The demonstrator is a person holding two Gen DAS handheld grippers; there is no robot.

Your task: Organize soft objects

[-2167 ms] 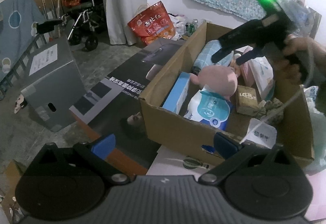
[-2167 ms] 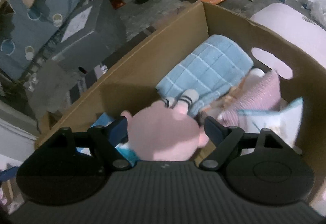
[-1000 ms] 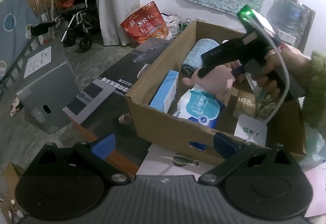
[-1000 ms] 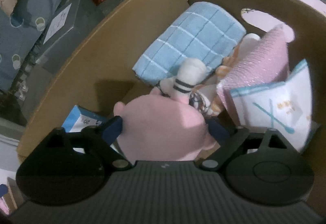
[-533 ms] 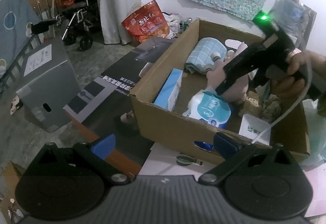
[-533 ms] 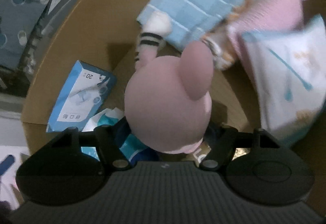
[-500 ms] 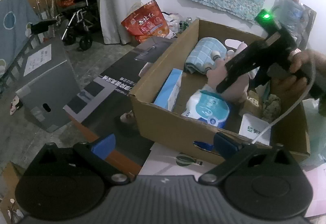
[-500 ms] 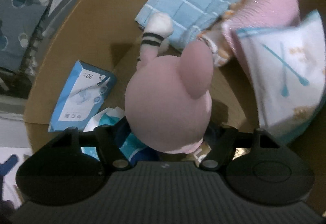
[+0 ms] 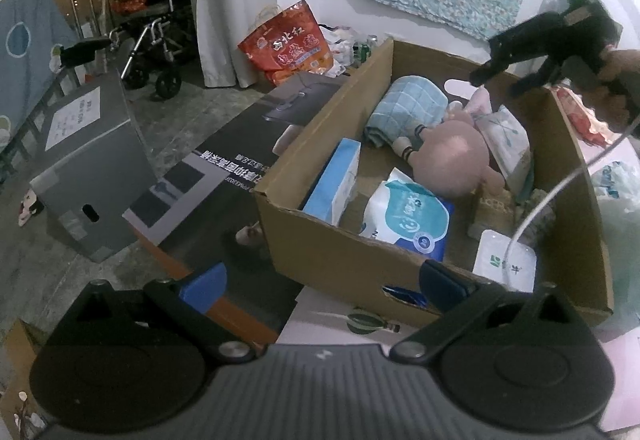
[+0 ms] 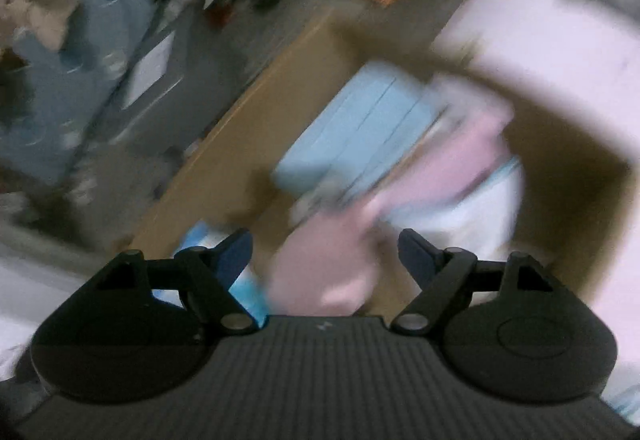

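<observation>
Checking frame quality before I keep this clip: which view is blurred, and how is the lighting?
Right wrist view: heavy motion smear; cardboard box and pink plush toy only blobs. Left wrist view: sharp, dim and bluish, fisheye-bent edges, green lamp glaring on the right hand-held gripper.

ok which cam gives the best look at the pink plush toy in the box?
Left wrist view. The pink plush toy is sharp there, lying in the cardboard box against the blue towel, clear of the right gripper. Right wrist view shows it only as a motion-blurred pink smear below its own opening jaws.
</observation>
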